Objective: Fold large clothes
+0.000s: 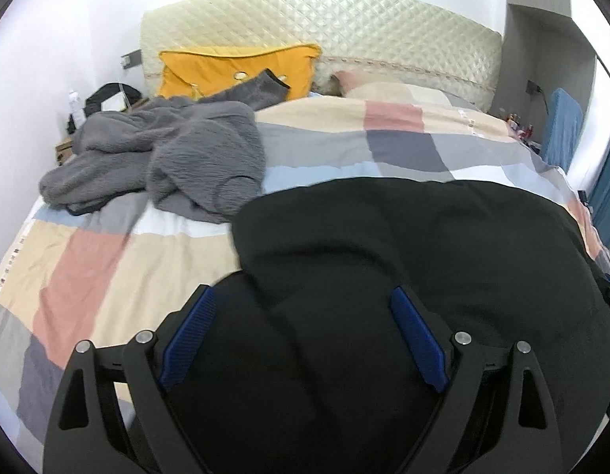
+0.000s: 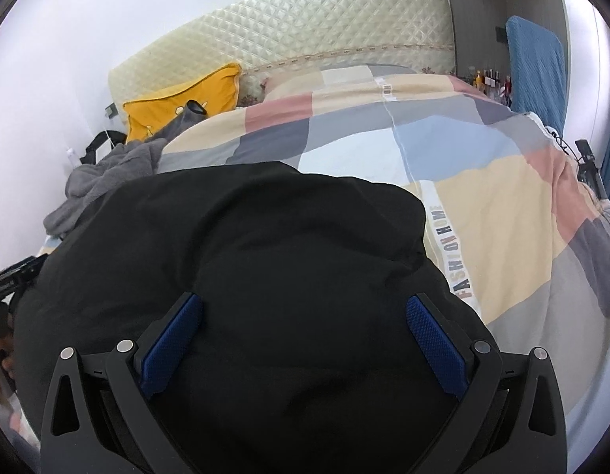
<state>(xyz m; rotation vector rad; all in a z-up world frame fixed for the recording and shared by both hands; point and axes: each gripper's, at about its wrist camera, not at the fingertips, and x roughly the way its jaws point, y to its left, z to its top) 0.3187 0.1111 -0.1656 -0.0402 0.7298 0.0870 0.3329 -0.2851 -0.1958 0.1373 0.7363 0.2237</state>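
Right wrist view: both tongs [image 2: 305, 310] [image 1: 301, 304] stand apart over black garment [image 2: 265, 256]; right bedcover [image 2: 502, 205] strip [image 2: 451, 252] reads "FASHION HOME".

Black garment [image 1: 423, 245]: matt, smooth woven cloth. Grey garment [image 1: 178, 150]: fuzzy, ribbed fleece. Bedcover [image 2: 502, 205]: matt checked cotton-like cloth. Headboard [image 1: 344, 31]: glossy quilted cream padding. Gripper pads [image 2: 168, 347]: blue, finely textured; the frames are matt black plastic with bright metal pins.

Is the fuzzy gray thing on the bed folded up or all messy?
Messy. The gray fleece garment lies crumpled in a heap on the patchwork quilt, one sleeve thrown toward the yellow pillow, with no neat edges.
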